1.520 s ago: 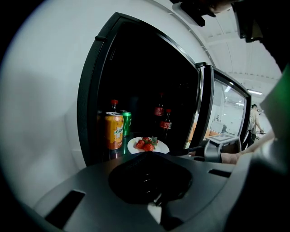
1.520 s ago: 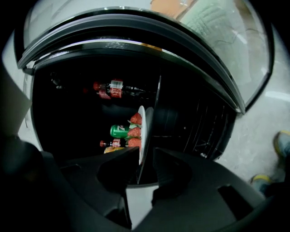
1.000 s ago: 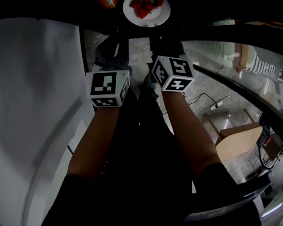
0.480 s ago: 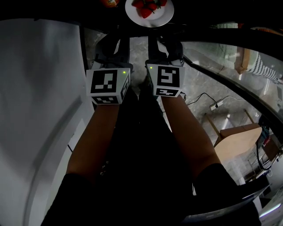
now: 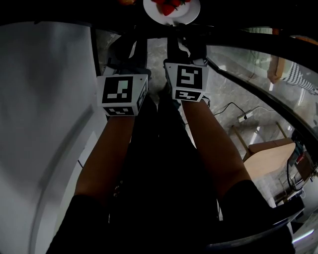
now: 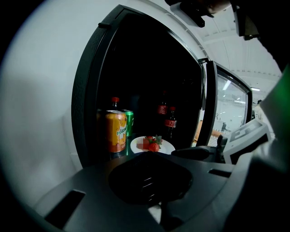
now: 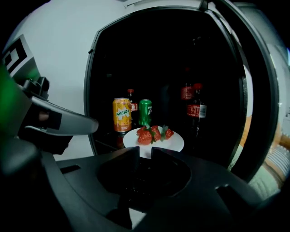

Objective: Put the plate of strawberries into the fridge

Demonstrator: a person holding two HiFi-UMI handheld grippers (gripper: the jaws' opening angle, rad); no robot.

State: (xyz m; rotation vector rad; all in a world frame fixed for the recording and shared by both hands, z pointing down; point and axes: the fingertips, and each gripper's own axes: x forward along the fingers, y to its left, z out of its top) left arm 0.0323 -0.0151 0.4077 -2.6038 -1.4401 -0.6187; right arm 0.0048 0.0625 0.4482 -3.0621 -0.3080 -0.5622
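A white plate of strawberries lies flat on a shelf inside the dark fridge, cut off by the head view's top edge. My right gripper points straight at the plate's near rim. Its jaws stand a little apart, and the plate's white shows through the slot. In the left gripper view the plate sits beside the right gripper's tip. My left gripper hovers just left of the right one in front of the shelf, shut and empty. In the head view both grippers reach toward the fridge.
An orange can, a green can and a red-capped bottle stand behind the plate on the left. Cola bottles stand at the right. The glass fridge door hangs open at right and the white fridge side is left. A wooden stool is on the floor.
The right gripper has rolled from a tilt to upright and shifted slightly left. The plate stays on the shelf. The left gripper has hardly moved.
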